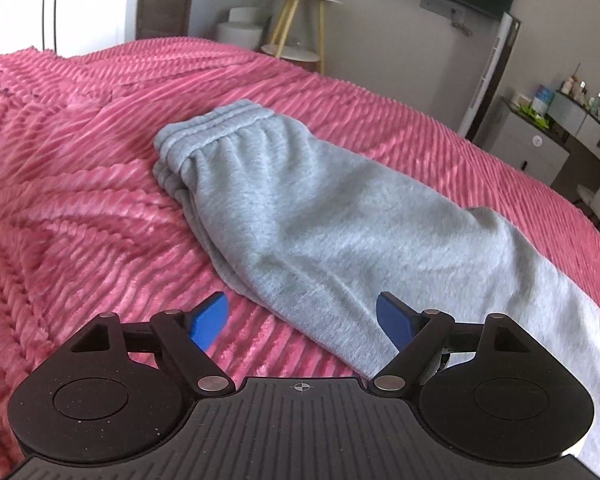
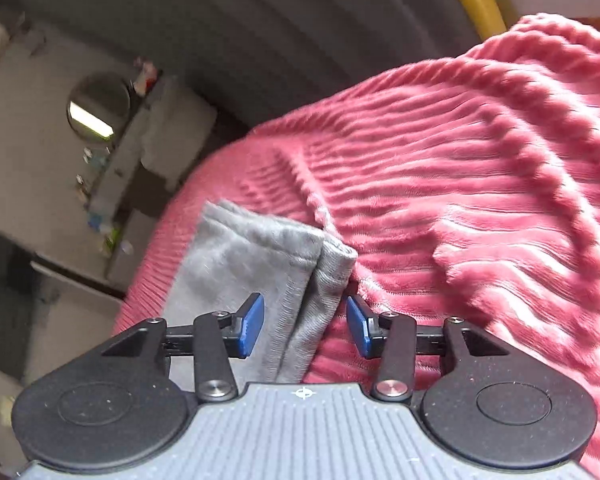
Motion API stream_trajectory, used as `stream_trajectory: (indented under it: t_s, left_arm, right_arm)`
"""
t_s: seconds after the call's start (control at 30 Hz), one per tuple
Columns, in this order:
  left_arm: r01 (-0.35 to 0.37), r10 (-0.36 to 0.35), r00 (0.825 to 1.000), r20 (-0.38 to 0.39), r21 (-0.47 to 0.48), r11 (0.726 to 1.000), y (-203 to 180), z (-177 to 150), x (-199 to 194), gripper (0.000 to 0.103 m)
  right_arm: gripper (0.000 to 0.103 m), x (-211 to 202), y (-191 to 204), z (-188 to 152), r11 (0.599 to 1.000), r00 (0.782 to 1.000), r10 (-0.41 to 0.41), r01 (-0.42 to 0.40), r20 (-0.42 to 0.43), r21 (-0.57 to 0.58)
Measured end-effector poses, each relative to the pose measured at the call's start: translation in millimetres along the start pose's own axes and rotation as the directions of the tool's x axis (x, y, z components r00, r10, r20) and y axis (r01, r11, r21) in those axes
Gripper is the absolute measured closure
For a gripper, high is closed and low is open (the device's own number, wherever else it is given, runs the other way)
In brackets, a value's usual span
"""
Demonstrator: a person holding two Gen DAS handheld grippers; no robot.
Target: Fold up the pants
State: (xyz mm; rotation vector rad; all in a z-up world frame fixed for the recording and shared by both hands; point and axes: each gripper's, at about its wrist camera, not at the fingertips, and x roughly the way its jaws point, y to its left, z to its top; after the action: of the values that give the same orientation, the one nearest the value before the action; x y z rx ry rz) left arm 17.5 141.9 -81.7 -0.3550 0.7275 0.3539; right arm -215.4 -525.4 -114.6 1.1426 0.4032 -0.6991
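Grey sweatpants (image 1: 300, 216) lie on the pink ribbed blanket (image 1: 80, 208), folded lengthwise with one leg on the other, waistband (image 1: 216, 128) at the far end. My left gripper (image 1: 302, 316) is open above the thigh part, near the pants' left edge. In the right wrist view the leg cuffs (image 2: 276, 244) lie stacked on the blanket (image 2: 480, 200). My right gripper (image 2: 305, 320) is open, its blue pads (image 2: 252, 326) either side of the legs' right edge, just short of the cuffs. Neither holds anything.
The bed edge (image 2: 148, 280) runs left of the cuffs, with the floor and a dresser beyond. A side table (image 1: 300, 28), a white tower unit (image 1: 488, 80) and a vanity (image 1: 560, 136) stand past the bed. A blanket ridge (image 2: 540, 152) rises at right.
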Motion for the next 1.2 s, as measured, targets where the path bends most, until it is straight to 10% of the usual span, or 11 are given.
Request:
stream_trajectory:
  t_s: [0.2,0.47,0.53,0.63,0.8,1.07,1.2]
  left_arm:
    - [-0.007,0.006,1.0,-0.016,-0.02,1.0,2.1,-0.1,2.6,0.015]
    - [-0.008,0.008,0.999,-0.041,-0.014,1.0,0.8,-0.9,11.6,0.015]
    - [-0.009,0.009,0.999,-0.043,-0.003,1.0,-0.5,-1.1,13.1,0.015]
    - [-0.005,0.005,0.999,-0.045,0.009,1.0,-2.6,-1.6,14.7,0.015]
    - [-0.014,0.017,0.998,-0.054,0.057,0.998,-10.8,-1.5,24.3,0.015]
    - [0.013,-0.01,1.0,-0.018,0.158,0.987,-47.8,-4.0,23.3,0.014]
    - [0.071,-0.065,0.997,-0.04,0.182,0.981,-68.0,-11.3,27.3,0.013]
  right_arm:
    - [0.077,22.1,14.5,2.0,0.999,1.0,0.0,-0.001,-0.019,-0.049]
    - [0.075,39.4,23.3,6.6,0.998,0.997,-0.008,0.003,-0.073,-0.07]
    - [0.093,37.0,29.1,8.0,0.994,0.998,-0.017,0.011,-0.054,-0.113]
    - [0.093,20.2,31.5,11.7,0.991,0.999,0.036,-0.033,0.024,-0.131]
    - [0.093,36.3,22.2,-2.6,0.971,0.997,-0.075,0.076,0.017,-0.226]
    - [0.084,28.3,10.1,-6.7,0.983,0.999,-0.019,0.026,0.039,-0.181]
    - [0.047,31.1,26.4,-13.3,0.97,0.999,-0.007,0.015,0.036,-0.241]
